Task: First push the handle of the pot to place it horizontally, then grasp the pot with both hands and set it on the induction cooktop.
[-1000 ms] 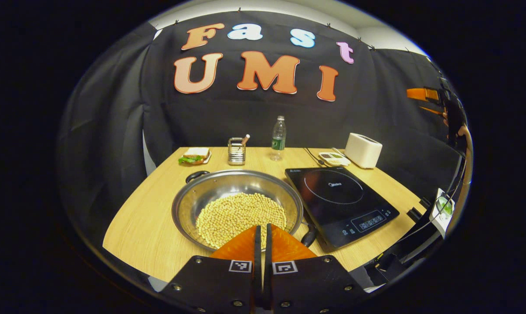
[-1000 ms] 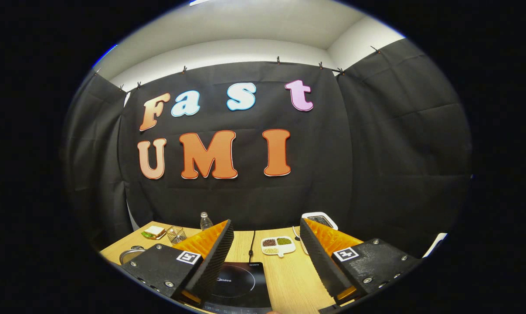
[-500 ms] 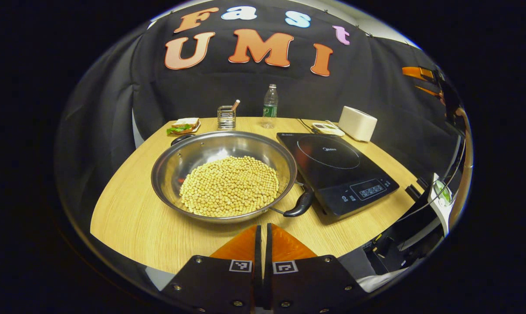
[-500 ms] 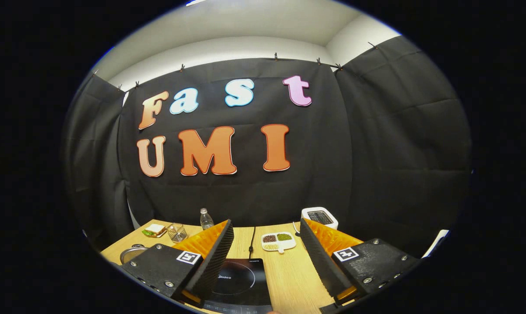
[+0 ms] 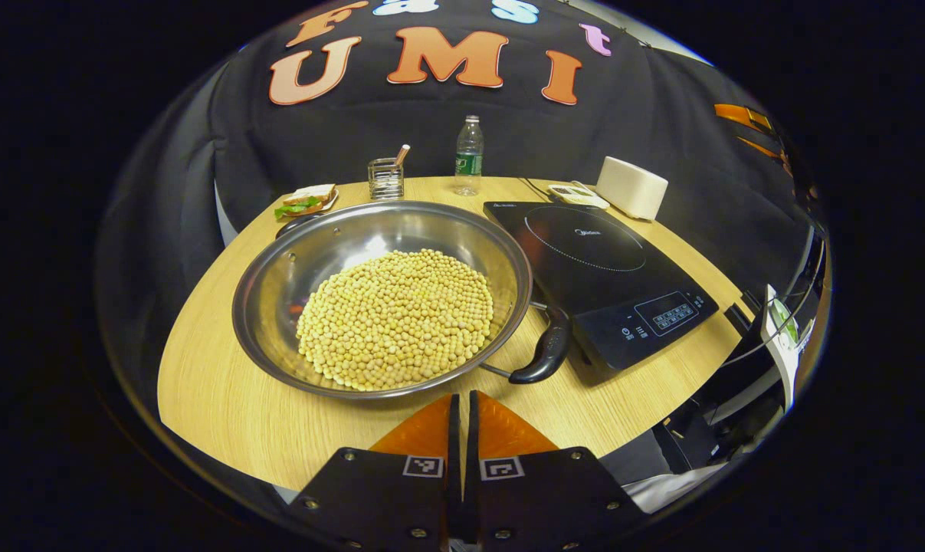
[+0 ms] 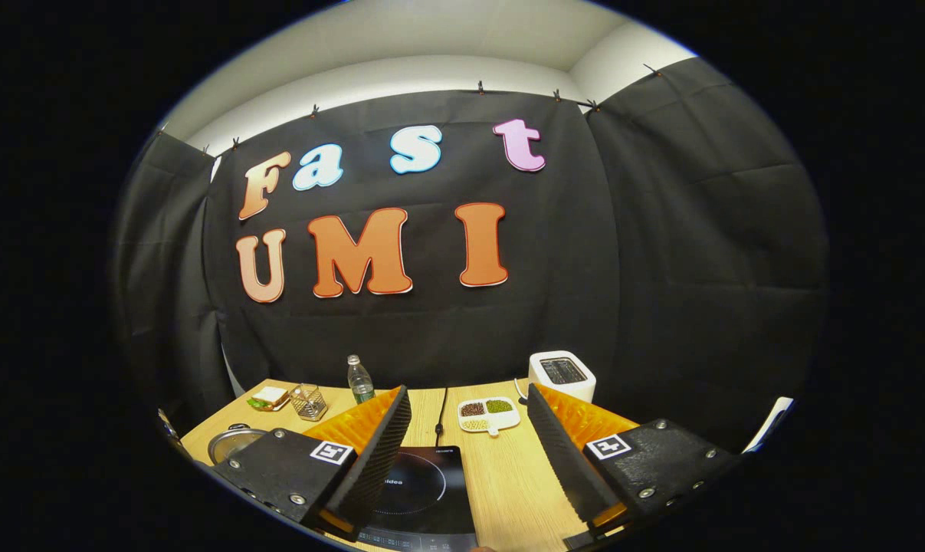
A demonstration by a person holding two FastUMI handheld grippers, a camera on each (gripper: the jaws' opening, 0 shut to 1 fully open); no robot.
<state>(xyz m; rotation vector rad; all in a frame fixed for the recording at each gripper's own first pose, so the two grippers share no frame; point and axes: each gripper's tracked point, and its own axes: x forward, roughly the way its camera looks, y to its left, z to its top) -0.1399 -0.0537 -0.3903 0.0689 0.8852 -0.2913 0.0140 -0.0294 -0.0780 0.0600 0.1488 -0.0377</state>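
Observation:
A wide steel pot full of pale beans sits on the wooden table. Its black near handle points toward the front right, close to the cooktop's corner; the far handle peeks over the back left rim. The black induction cooktop lies just right of the pot. My left gripper is shut and empty, just short of the pot's near rim. My right gripper hangs open and empty high above the cooktop, with the pot low at its left.
Along the table's back stand a sandwich plate, a wire holder, a water bottle, a divided bean dish and a white toaster. A cable runs back from the cooktop. The table's front edge lies below my left gripper.
My left gripper has drawn back from over the beans to before the pot's near rim, and the pot looks larger. The right gripper's view has tilted down slightly; it stays open.

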